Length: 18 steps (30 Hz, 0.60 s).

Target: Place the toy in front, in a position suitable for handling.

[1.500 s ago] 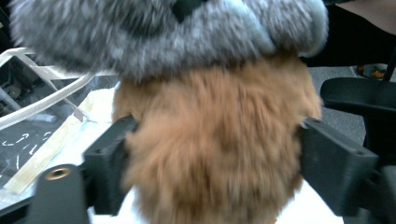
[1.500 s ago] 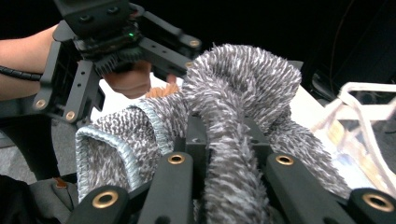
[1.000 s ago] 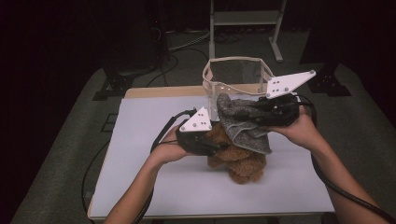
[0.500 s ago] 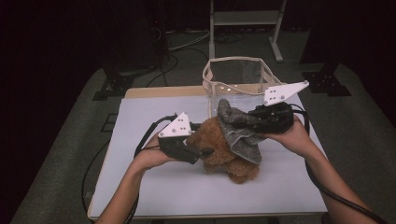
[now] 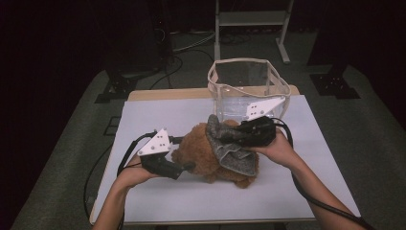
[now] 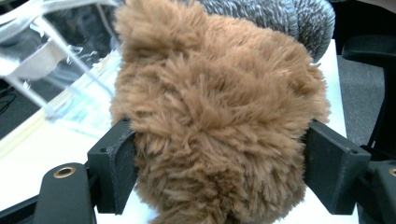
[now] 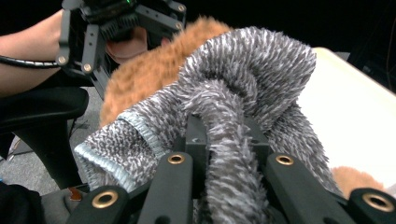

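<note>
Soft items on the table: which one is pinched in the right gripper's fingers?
The grey fuzzy cloth, draped over the brown plush toy. The right gripper is clamped on a fold of it.

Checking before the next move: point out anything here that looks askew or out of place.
The grey cloth is bunched and twisted, draped crooked over the brown plush toy and pinched in the right tongs. The clear bag stands upright behind. Nothing looks spilled or damaged.

Brown plush toy (image 6: 215, 126) between just-opening left gripper (image 6: 218, 170) jaws, grey cloth (image 6: 280, 18) behind
</note>
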Each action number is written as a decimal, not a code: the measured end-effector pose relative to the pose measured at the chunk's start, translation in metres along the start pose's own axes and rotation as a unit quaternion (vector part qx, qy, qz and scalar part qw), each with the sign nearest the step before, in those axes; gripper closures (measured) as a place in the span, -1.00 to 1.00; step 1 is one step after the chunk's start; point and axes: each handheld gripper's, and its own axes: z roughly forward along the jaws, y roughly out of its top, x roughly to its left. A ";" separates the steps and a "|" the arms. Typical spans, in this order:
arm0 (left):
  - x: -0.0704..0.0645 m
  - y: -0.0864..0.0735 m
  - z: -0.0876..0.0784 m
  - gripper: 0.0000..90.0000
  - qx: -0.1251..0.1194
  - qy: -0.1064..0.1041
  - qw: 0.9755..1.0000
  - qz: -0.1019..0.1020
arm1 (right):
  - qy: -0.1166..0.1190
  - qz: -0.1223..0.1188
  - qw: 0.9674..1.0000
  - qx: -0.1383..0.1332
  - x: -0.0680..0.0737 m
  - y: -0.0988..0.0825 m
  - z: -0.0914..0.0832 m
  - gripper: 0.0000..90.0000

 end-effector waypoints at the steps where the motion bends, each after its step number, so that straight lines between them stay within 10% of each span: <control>1: 0.000 -0.004 -0.002 -0.52 0.000 0.002 1.000 -0.002 | 0.003 0.002 1.000 0.003 0.000 -0.004 0.006 0.72; 10: 0.002 -0.032 -0.022 -0.50 0.001 0.017 0.999 -0.028 | 0.017 0.015 0.999 0.038 -0.001 -0.028 0.042 0.72; 18: -0.005 -0.026 -0.031 -0.50 -0.022 0.036 0.999 -0.008 | 0.013 0.004 0.999 0.053 0.002 -0.025 0.051 0.72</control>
